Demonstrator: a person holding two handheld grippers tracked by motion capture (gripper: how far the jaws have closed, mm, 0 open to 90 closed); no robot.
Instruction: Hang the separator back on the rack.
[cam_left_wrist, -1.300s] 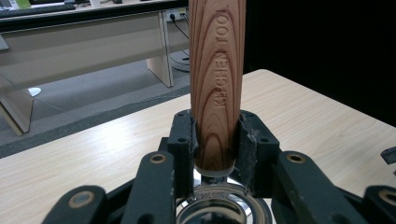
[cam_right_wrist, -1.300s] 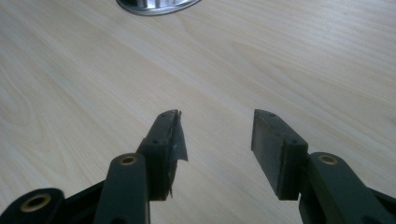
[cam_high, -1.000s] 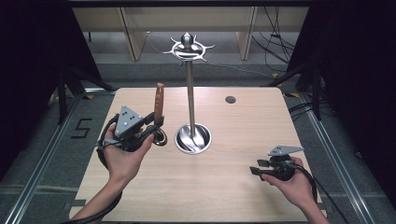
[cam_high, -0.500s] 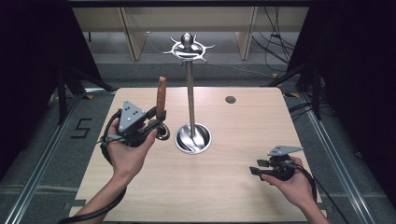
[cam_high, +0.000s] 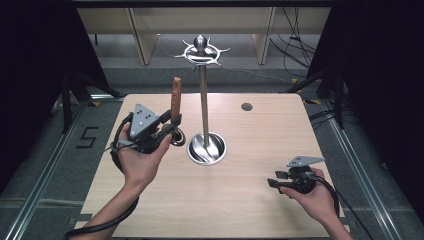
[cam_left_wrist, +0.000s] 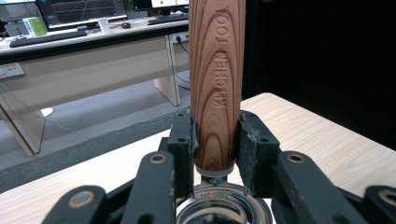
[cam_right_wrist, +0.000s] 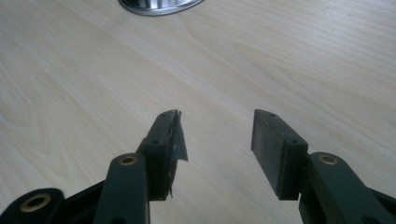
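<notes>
We've got the left gripper (cam_high: 167, 131) clamped on the wooden-handled kitchen tool (cam_left_wrist: 215, 84), now lifted upright a little higher above the table's (cam_high: 250, 200) left side, just beside the hanging stand (cam_high: 202, 100). That looks like a lift toward its hooks, while our right gripper (cam_right_wrist: 215, 140) waits near the front right corner, jaws apart.

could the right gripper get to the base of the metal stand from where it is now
Probably yes. The right gripper is open and holds nothing, and bare table lies between it and the round base of the metal stand. The left gripper, clamped on a wooden-handled tool, sits on the stand's far side.
</notes>
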